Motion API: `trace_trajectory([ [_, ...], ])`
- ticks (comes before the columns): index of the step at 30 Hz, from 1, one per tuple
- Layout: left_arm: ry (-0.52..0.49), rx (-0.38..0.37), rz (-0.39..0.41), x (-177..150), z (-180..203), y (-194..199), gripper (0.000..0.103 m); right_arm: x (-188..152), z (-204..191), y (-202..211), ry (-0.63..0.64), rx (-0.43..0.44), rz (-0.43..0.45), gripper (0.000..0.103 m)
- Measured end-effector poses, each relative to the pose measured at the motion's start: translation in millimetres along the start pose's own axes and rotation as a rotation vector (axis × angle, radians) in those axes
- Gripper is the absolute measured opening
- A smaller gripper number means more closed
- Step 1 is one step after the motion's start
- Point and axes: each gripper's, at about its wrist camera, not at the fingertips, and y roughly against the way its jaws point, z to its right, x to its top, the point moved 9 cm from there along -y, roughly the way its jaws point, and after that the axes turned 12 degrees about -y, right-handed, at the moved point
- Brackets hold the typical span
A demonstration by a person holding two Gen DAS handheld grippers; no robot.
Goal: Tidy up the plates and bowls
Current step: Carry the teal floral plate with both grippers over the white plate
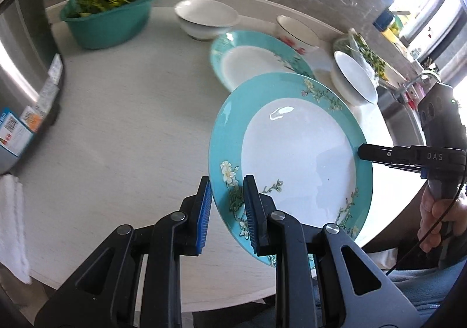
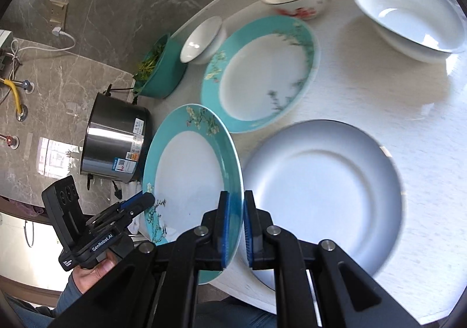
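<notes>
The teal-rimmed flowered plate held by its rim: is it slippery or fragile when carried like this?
The teal-rimmed flowered plate looks glazed and glossy, so probably slippery. Both the left claw and the right claw pinch only its thin rim. It seems rigid ceramic, likely breaking if dropped.

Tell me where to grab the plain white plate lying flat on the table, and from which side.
Grip the white plate by its rim at the near edge, coming in low from the table's front. It lies flat and alone, so only the thin raised rim offers a pinch. Both the left gripper and right gripper are clamped on the teal floral plate.
</notes>
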Motion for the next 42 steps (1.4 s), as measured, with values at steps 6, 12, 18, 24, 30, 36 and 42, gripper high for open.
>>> trace_trajectory([
  [6,-0.028,-0.007,-0.026,-7.8,55.2,-19.7,0.02,-1.4,41.1,21.7,-0.015,-0.024,0.003,0.012],
  [12,-0.019,-0.014,-0.056,-17.4,83.1,-47.2,0.02,0.1,77.3,29.1,-0.023,-0.043,-0.006,0.012],
  [18,-0.019,0.003,-0.065,-24.2,93.5,-64.5,0.02,3.8,97.9,25.7,-0.009,-0.058,-0.019,0.012],
  [24,-0.021,0.014,-0.078,-15.9,92.0,-84.5,0.02,4.8,106.7,21.9,-0.004,-0.066,-0.026,0.012],
  [30,-0.028,0.017,-0.075,-15.3,92.9,-93.0,0.02,4.0,110.0,19.0,-0.019,-0.068,-0.026,0.012],
  [36,-0.04,0.033,-0.065,-12.0,90.8,-94.2,0.02,5.8,109.5,16.8,0.001,-0.082,-0.023,0.012],
  [42,-0.055,0.059,-0.063,-10.5,92.6,-95.5,0.021,2.0,106.0,16.5,0.04,-0.123,-0.005,0.013],
])
